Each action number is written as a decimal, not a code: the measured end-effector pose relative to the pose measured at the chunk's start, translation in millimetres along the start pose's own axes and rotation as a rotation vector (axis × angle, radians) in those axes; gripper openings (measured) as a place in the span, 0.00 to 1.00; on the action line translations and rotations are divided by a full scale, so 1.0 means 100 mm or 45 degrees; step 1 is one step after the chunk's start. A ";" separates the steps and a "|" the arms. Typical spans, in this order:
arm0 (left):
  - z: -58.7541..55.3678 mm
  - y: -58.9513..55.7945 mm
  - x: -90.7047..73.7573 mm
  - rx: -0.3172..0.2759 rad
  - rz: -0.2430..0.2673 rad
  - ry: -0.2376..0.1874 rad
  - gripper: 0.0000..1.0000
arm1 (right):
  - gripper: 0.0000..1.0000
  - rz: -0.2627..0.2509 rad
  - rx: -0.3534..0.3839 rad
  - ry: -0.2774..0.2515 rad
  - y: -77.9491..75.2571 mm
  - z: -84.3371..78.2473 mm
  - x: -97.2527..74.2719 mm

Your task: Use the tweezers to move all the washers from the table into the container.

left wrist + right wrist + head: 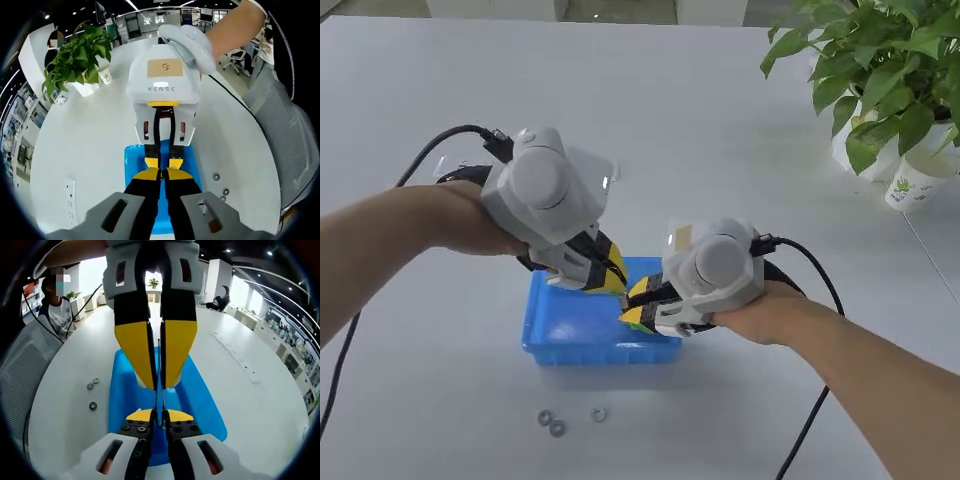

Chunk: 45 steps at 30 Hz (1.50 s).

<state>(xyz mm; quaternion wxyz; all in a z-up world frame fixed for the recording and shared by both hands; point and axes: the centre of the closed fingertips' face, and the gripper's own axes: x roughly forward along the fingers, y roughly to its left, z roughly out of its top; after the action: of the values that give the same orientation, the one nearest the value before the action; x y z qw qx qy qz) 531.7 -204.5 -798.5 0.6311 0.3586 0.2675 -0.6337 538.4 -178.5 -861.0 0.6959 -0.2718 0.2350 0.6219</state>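
Over the blue container (200, 400), the right tongs (160, 416) sit with their yellow tips drawn together on the lower end of the thin metal tweezers (159, 365), which run straight up out of them. The left tongs (162, 174) meet them tip to tip from the opposite side. Their long yellow pads flank the tweezers with only a sliver of gap, and whether they actually press on the tweezers cannot be told. A left hand (470, 215) and a right hand (770, 315) grip the two tools, and black cables trail off each. Three washers (557, 428) lie on the white worktop (720, 150) near the container's near wall, two close together and one a little apart. A leafy green plant (880, 60) in a white pot stands at the far right corner.
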 end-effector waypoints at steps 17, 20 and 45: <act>0.02 0.00 0.00 0.000 -0.007 0.000 0.07 | 0.12 0.004 -0.032 0.028 0.00 -0.01 -0.02; 0.03 -0.01 -0.01 0.002 -0.009 0.000 0.07 | 0.12 0.002 -0.034 0.028 0.01 0.00 -0.03; 0.23 -0.15 -0.31 0.017 0.007 -0.012 0.07 | 0.12 -0.032 -0.090 0.005 0.11 0.29 -0.24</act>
<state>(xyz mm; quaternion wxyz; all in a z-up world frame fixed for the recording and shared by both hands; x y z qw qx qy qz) 512.9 -203.2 -762.2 0.6317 0.3606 0.2595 -0.6353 523.9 -176.3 -824.6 0.6932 -0.3004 0.2109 0.6203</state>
